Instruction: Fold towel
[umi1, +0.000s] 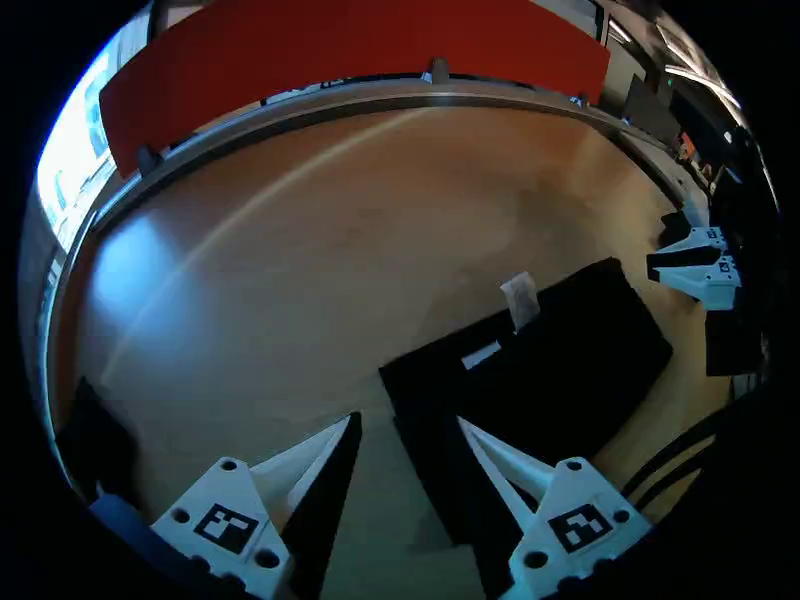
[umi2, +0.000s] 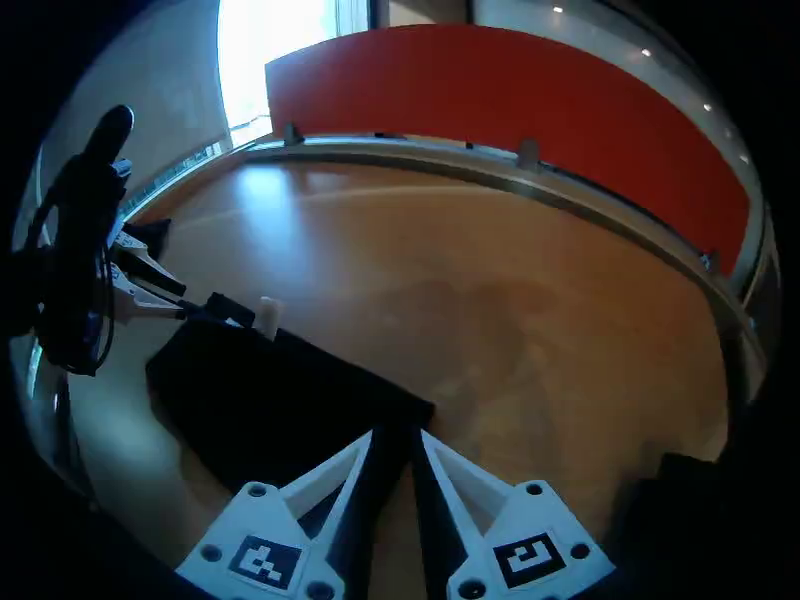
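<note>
A black towel (umi1: 570, 360) lies folded flat on the wooden table (umi1: 300, 260), a white tag (umi1: 520, 298) sticking out at its far edge. My left gripper (umi1: 405, 418) is open, its fingers straddling the towel's near left corner; the right finger is over the cloth. In the right gripper view the towel (umi2: 270, 400) spreads to the left, with the tag (umi2: 267, 313) at its far corner. My right gripper (umi2: 398, 432) has its fingers drawn together at the near corner; whether cloth is pinched is unclear. The left gripper (umi2: 205, 300) reaches in from the far left, and the right gripper (umi1: 652, 264) sits beside the towel's right corner.
A red partition panel (umi1: 350, 60) stands along the table's curved far rim (umi1: 400, 100). Dark objects sit at the table's right side (umi1: 733, 342) and near left (umi1: 90, 440). Another dark shape (umi2: 690, 490) lies at the lower right. A dark-gloved hand (umi2: 75, 260) holds the left gripper.
</note>
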